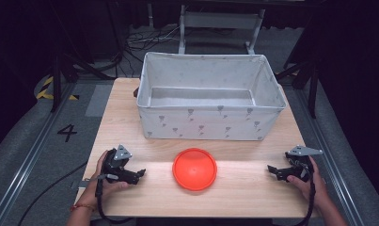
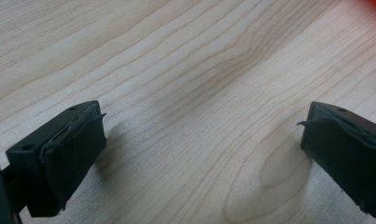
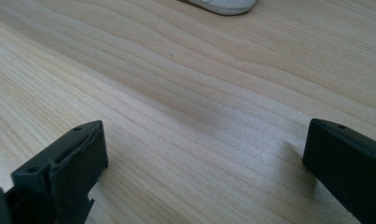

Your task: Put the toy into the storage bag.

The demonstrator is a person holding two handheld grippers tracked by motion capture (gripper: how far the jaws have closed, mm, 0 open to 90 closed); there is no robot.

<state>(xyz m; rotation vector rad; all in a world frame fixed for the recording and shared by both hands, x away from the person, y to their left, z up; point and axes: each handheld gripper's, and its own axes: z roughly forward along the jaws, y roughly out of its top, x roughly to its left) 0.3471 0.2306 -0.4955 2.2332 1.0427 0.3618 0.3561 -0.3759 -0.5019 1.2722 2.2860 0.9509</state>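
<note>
An orange round plate (image 1: 194, 168) lies on the wooden table (image 1: 243, 193) near its front edge, midway between my two grippers. A hand rests my left gripper (image 1: 141, 175) on the table left of the plate, pointing right toward it, open and empty. In the left gripper view its jaws stand wide apart over bare wood (image 2: 199, 126), with a sliver of the orange plate (image 2: 374, 3) at the top right corner. My right gripper (image 1: 271, 169) rests at the table's right, pointing left toward the plate, open with nothing between its fingers (image 3: 69, 168).
A large white fabric bin (image 1: 208, 99) with a grey pattern stands behind the plate and looks empty. Its bottom corner (image 3: 225, 5) shows at the top of the right gripper view. Cables and a metal frame (image 1: 220, 21) lie on the floor beyond the table.
</note>
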